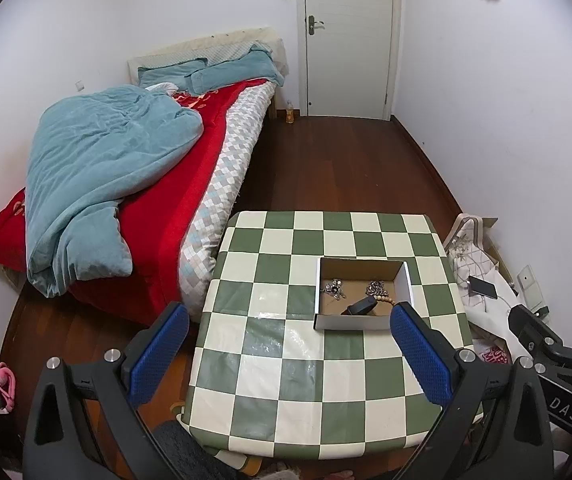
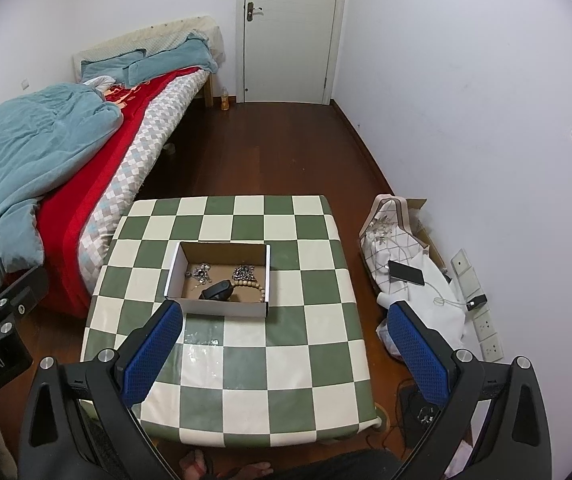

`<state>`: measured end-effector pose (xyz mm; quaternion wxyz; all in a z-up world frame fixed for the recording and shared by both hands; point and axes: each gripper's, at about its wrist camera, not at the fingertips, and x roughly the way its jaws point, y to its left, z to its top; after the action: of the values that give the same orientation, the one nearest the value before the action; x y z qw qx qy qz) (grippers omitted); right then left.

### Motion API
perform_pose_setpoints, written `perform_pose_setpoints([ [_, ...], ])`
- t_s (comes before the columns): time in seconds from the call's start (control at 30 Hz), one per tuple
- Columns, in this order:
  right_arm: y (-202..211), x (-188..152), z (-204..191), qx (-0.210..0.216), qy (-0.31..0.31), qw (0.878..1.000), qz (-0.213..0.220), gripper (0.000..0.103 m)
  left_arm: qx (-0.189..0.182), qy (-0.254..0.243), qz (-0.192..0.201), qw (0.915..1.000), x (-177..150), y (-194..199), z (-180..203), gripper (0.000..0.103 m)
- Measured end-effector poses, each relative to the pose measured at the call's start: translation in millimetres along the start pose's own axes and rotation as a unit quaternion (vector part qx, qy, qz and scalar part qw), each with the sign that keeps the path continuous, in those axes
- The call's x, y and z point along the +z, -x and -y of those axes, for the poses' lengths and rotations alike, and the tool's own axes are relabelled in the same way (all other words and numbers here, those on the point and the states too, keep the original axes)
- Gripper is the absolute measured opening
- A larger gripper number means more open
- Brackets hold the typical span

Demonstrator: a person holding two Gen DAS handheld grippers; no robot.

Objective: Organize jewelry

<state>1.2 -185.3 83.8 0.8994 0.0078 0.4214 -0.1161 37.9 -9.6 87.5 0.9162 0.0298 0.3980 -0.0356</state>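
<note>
Cardboard box mid-table holding jewelry, checkered table bare toward near edge, left tongs and right tongs released above it

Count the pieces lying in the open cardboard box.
4: silver chain cluster far left, another silver cluster far right, tan bead bracelet right, black oblong item near. Smaller pieces may be hidden.

Home bedroom — unmade bed, closed door, wood floor, apparently low checkered table.
</note>
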Motion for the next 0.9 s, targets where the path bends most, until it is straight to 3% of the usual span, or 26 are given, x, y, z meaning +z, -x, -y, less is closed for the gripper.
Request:
perform_pose_setpoints([
  [0.9, -0.5, 0.7, -3.6, 0.003, 0.010, 1.000, -0.004, 0.103, 0.005, -0.003, -0.002, 1.0000, -7.0, -2.3, -8.0, 0.103],
])
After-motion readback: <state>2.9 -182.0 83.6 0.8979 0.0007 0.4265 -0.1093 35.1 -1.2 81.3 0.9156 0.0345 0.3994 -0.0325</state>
